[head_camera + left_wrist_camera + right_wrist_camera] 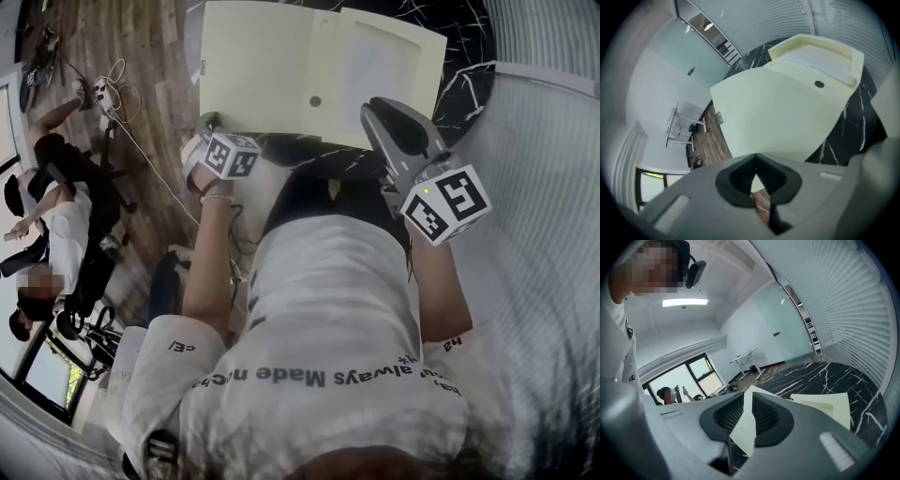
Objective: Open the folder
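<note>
A pale yellow folder (281,66) lies on the black marble table (469,56), with a dark snap button (315,100) near its middle. In the left gripper view its broad cover (778,112) faces me, and the raised tray part (820,56) lies behind it. My right gripper (377,111) is at the folder's near right edge. In the right gripper view the right gripper (749,420) is shut on a thin yellow sheet of the folder (746,427). My left gripper (210,122) hangs by the folder's near left corner. Its jaws (754,180) meet at the tips with nothing between them.
Ribbed white blinds (544,187) curve round the table's right side. On the wooden floor (141,37) to the left lie cables and a power strip (98,91), and people (56,197) sit there. A white desk (679,124) stands farther off.
</note>
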### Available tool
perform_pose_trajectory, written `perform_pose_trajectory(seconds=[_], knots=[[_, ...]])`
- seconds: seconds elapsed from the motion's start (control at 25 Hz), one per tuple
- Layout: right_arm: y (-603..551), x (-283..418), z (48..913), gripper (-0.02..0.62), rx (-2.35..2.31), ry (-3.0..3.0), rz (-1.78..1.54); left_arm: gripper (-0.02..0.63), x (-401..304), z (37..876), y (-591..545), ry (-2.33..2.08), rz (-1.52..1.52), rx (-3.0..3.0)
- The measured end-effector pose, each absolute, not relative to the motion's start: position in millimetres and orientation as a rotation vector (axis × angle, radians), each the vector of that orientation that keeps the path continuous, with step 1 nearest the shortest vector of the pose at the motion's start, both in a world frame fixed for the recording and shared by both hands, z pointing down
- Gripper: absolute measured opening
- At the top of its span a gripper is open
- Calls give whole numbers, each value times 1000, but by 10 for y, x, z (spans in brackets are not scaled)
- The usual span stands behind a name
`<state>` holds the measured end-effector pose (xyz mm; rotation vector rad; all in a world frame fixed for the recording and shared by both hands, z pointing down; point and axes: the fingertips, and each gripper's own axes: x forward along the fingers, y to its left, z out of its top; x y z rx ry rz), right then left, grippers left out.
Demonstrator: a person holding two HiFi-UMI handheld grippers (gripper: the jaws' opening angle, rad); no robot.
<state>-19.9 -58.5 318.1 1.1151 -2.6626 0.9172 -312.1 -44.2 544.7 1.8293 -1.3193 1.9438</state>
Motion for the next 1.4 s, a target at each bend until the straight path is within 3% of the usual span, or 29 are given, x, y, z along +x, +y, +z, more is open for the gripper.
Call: perform_pose_trajectory(seconds=[0.36, 0.68, 1.4], knots=[[-490, 106, 2983, 48, 1218, -2604, 796, 2, -3194, 6019, -393, -1189, 2006, 1747], [-427, 315, 2837, 40, 1289, -2569, 746, 2, -3209, 6021, -443, -1181, 1999, 1741], [-265, 754, 2323, 17, 1409, -2518, 571, 2, -2899, 4526, -490, -1559, 1412, 1886]])
